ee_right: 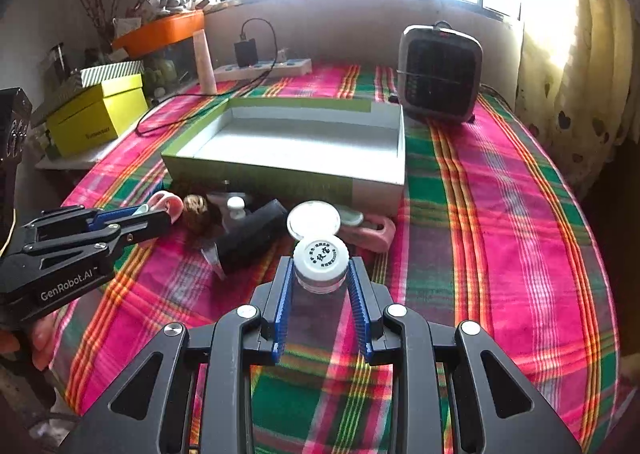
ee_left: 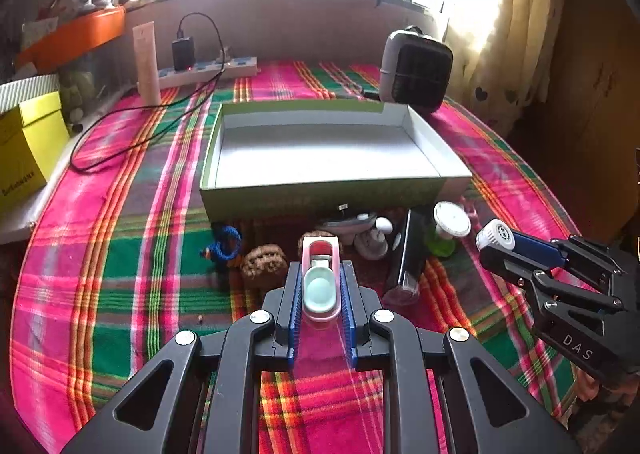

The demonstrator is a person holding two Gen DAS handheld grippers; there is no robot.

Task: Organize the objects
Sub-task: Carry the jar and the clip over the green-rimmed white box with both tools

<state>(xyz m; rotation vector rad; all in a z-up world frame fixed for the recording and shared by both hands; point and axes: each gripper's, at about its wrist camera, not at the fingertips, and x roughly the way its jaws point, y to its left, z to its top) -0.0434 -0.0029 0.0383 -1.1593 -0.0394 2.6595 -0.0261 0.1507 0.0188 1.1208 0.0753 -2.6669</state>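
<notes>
Both grippers hang over the plaid cloth (ee_right: 500, 214), each with something in its jaws. The left gripper (ee_left: 321, 286) is clamped narrow on a pink clip with a pale green pad (ee_left: 320, 282); the right gripper (ee_right: 320, 278) is closed on a small jar with a white cap (ee_right: 320, 258). At twelve o'clock from both sits the open, shallow box (ee_left: 320, 190), and a huddle of small things (ee_left: 372, 238) lies just before its near wall. A black heater (ee_right: 440, 74) stands at one o'clock.
</notes>
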